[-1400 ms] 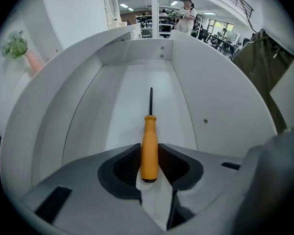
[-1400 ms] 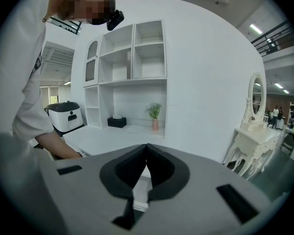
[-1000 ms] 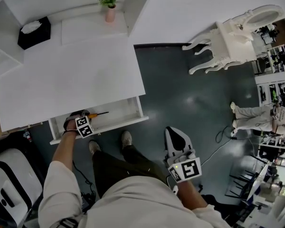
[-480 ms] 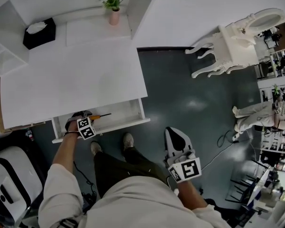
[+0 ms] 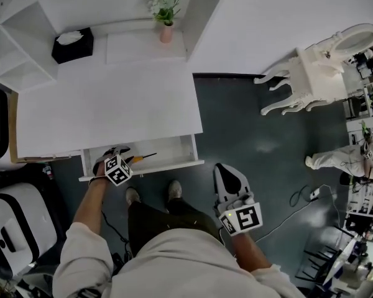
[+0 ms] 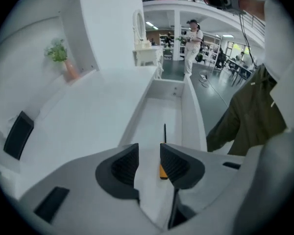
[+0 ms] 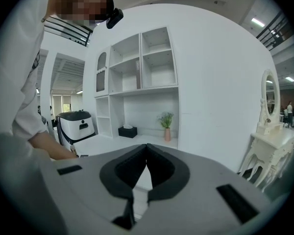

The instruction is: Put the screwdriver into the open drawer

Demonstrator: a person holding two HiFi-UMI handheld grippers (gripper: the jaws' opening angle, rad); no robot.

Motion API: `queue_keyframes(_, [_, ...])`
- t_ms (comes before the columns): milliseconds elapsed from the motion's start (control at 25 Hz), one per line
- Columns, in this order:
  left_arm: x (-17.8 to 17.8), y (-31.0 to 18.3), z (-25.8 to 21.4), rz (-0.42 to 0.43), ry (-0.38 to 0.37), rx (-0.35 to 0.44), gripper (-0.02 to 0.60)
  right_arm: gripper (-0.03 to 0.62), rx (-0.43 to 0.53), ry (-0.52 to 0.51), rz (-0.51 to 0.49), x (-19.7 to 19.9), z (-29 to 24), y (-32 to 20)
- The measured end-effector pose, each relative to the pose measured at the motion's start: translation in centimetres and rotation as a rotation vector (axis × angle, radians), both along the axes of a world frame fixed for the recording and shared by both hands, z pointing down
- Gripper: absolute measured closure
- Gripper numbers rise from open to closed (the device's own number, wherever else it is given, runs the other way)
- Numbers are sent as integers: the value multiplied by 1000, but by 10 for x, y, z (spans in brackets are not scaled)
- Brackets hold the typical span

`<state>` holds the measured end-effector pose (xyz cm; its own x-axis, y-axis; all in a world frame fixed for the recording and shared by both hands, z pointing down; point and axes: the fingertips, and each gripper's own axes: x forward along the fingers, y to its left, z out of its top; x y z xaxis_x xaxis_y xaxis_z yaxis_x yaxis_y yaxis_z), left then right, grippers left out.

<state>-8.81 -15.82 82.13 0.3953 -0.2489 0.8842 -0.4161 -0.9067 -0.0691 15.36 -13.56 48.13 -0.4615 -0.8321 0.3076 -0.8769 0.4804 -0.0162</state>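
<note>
Black tissue box (image 5: 71, 44) sits at the desk's (image 5: 112, 104) far left corner, a white tissue poking up. Over near the far right corner there's a small green plant in a pink vase (image 5: 166, 30), upright, just beside a white upright panel. Open white shelves (image 5: 25, 54) run along the desk's left edge. Off the right edge it's dark grey floor (image 5: 248, 123), and on it an ornate white dressing table (image 5: 314, 67) with curved legs. A person in white (image 5: 339, 157) stands nearby, with a cable (image 5: 301, 194) looping on the floor close by. By the desk's near left corner stands a white machine with black trim (image 5: 15, 228).
</note>
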Motion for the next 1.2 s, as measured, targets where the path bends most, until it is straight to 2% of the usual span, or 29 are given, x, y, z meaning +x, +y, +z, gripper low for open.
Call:
queue_keyframes(160, [-1, -12, -58, -190, 185, 50, 445, 591, 23, -29, -52, -18, -10, -6])
queue_keyframes(400, [-18, -23, -151, -387, 389, 185, 451, 591, 52, -72, -127, -46, -24, -14])
queue_keyframes(560, [-32, -18, -215, -514, 554, 284, 502, 591, 65, -90, -166, -60, -31, -15])
queue_keyframes(680, [-35, -9, -253, -547, 628, 345, 503, 591, 80, -103, -185, -67, -36, -18])
queue_keyframes(920, [-40, 8, -314, -571, 715, 454, 508, 590, 100, -116, -221, -83, -45, -16])
queue_keyframes(1200, [-50, 27, -365, -594, 770, 566, 552, 591, 130, -121, -244, -95, -57, -16])
